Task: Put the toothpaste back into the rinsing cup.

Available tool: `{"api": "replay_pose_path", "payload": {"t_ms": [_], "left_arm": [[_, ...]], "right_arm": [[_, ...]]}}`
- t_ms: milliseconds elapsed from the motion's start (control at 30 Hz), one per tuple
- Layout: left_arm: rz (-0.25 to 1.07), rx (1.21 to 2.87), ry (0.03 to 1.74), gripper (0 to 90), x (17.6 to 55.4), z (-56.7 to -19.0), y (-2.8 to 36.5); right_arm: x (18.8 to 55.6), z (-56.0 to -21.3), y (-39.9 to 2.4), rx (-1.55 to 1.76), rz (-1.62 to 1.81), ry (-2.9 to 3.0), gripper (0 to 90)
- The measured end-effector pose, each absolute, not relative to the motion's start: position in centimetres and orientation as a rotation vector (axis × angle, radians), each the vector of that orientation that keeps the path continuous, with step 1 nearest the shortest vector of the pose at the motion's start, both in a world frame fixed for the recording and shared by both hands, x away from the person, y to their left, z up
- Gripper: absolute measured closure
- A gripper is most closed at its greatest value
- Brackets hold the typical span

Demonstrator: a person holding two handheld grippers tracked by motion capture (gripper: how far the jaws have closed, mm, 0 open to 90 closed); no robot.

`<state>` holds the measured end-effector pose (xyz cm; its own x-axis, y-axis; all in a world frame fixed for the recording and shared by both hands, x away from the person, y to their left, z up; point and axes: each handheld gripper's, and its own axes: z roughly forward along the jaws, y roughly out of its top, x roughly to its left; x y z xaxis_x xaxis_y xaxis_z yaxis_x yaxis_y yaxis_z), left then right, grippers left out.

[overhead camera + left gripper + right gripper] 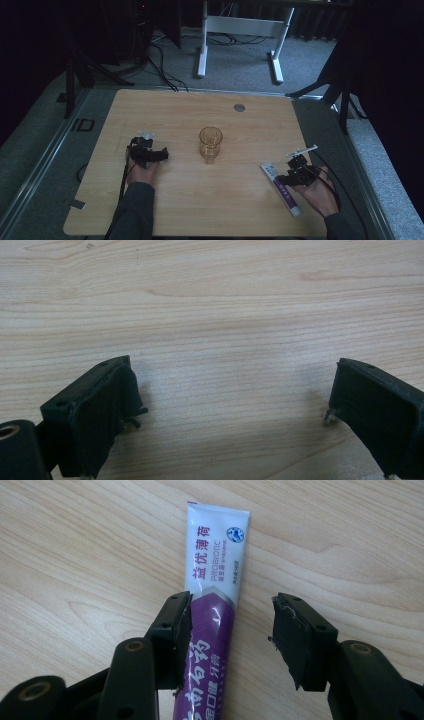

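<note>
Right gripper (230, 630) jaws wide, straddling the tube (214, 600), nothing gripped yet. Tube sits off-centre: left jaw touching or just over its edge, right jaw well clear with bare worktop (75, 555) between.

Risk, as I judge it: closing from here pushes the tube sideways before the far jaw meets it, so it may skid or twist on the worktop. A flat soft tube could also buckle or slip out if pinched at the edge only. Jaws riding too high would close over it and miss.

Left gripper (235, 405) jaws wide, empty, over bare wood.

High view: tube (281, 188) lies flat near the right front edge, glass (210, 143) upright mid-worktop, well apart from both grippers.
</note>
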<state>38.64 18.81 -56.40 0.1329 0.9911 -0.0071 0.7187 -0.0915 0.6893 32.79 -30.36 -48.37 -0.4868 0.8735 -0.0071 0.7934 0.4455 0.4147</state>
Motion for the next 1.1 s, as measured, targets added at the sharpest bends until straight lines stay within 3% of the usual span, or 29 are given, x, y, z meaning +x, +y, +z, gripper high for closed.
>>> {"api": "replay_pose_path", "payload": {"t_ms": [633,1100], "left_arm": [[0.648,1.87,1.641,4.2,38.6,-56.4,18.8],[0.648,1.87,1.641,4.2,38.6,-56.4,18.8]], "right_arm": [[32.8,-49.4,-30.0,1.464,0.474,2.555,50.0],[33.0,-49.9,-30.0,1.484,0.431,2.589,56.5]]}}
